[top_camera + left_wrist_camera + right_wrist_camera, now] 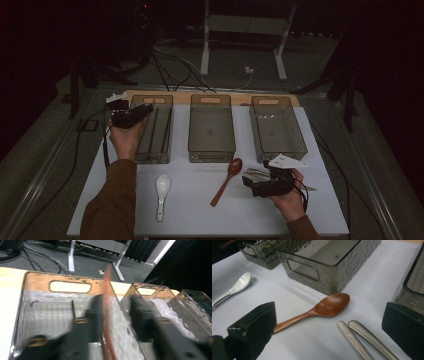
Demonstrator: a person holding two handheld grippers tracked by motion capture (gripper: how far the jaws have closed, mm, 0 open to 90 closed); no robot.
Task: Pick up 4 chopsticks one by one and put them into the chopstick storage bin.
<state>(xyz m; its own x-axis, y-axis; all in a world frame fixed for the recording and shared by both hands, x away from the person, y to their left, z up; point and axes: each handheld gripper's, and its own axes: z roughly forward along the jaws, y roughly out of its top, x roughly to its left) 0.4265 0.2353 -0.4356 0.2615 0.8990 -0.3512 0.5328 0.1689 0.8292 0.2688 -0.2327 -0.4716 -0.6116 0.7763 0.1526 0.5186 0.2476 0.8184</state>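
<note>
Left gripper [142,111] hovers, jaws apart and empty, over the left bin [154,156]. Right gripper [248,180], open, rests beside the wooden spoon [319,310].

The room was dim, its far side nearly black. A grey carpeted floor [235,60] spread beyond the table's far edge, crossed by loose black and white cables [170,62]. A white metal stand [245,30] stood on two long feet there. Dark curtains [140,250] hung behind it.
</note>
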